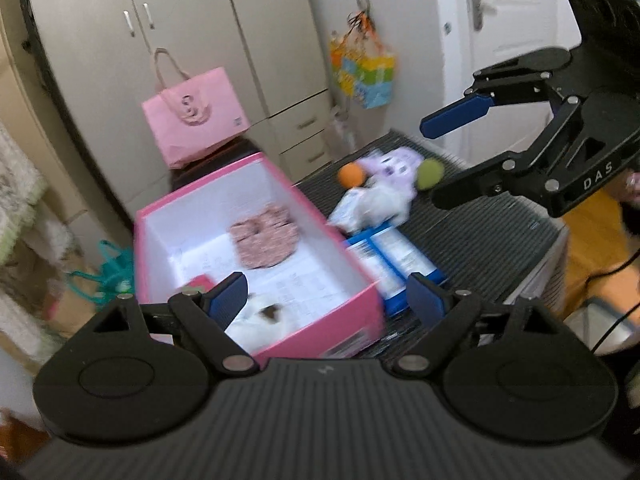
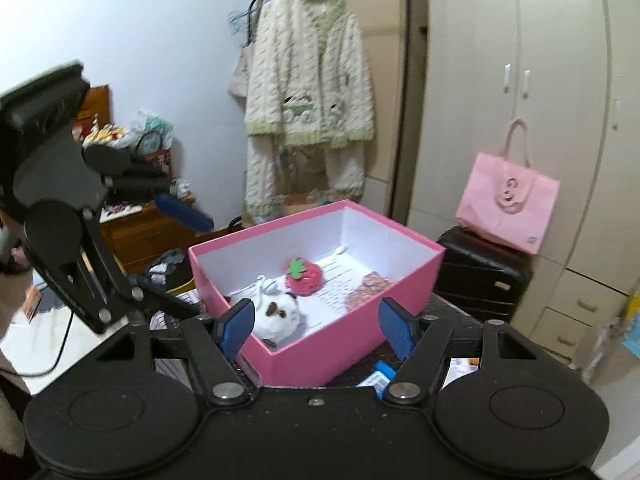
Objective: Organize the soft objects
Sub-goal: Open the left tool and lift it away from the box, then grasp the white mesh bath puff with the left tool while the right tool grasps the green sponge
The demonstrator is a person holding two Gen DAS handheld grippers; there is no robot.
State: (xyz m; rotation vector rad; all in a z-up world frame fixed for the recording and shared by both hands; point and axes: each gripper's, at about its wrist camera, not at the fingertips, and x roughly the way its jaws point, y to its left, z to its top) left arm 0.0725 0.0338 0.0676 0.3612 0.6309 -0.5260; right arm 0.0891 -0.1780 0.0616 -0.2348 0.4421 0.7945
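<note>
Pink box (image 2: 352, 344) on surface (image 1: 480, 236) holds three: white plush (image 2: 280, 316), strawberry (image 2: 305, 279), pink pouch (image 1: 264, 242). Purple plush (image 1: 394, 168), two balls left, far right. Left gripper (image 1: 328, 300), right gripper (image 2: 316, 326): jaws apart, empty.

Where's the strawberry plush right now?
In the right wrist view, the red strawberry plush lies inside the pink box, near its middle, just behind the white plush and left of the pink patterned pouch.
</note>
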